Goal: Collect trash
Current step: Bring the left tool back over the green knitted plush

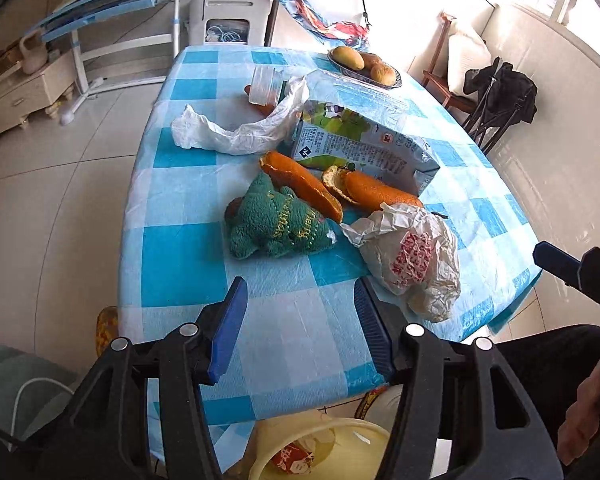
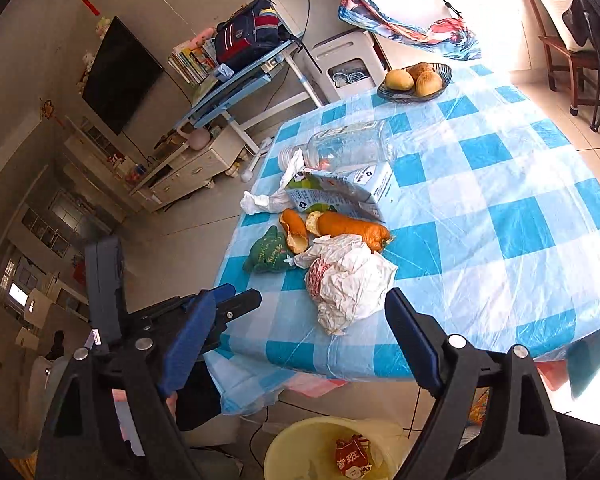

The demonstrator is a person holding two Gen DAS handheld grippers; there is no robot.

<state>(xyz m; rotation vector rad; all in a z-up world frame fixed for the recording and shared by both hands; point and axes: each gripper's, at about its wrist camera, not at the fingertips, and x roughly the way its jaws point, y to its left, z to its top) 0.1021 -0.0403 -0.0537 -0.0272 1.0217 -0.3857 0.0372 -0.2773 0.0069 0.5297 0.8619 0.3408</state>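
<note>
Both the left gripper (image 1: pixel 300 320) and the right gripper (image 2: pixel 296 344) have their jaws open, with nothing between them. Just beyond them a crumpled paper wrapper (image 1: pixel 412 260) lies near the bench (image 1: pixel 188 264) edge, beside orange peels (image 1: pixel 300 184), a green plush toy (image 1: pixel 276 220) and a flattened drink carton (image 1: pixel 360 140). Below the edge stands a yellow bin (image 2: pixel 292 444) with a red packet (image 2: pixel 352 456) inside.

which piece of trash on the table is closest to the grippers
The crumpled white wrapper with red print, at the table's near edge, right ahead of both grippers; the orange peels and carton lie behind it.
</note>
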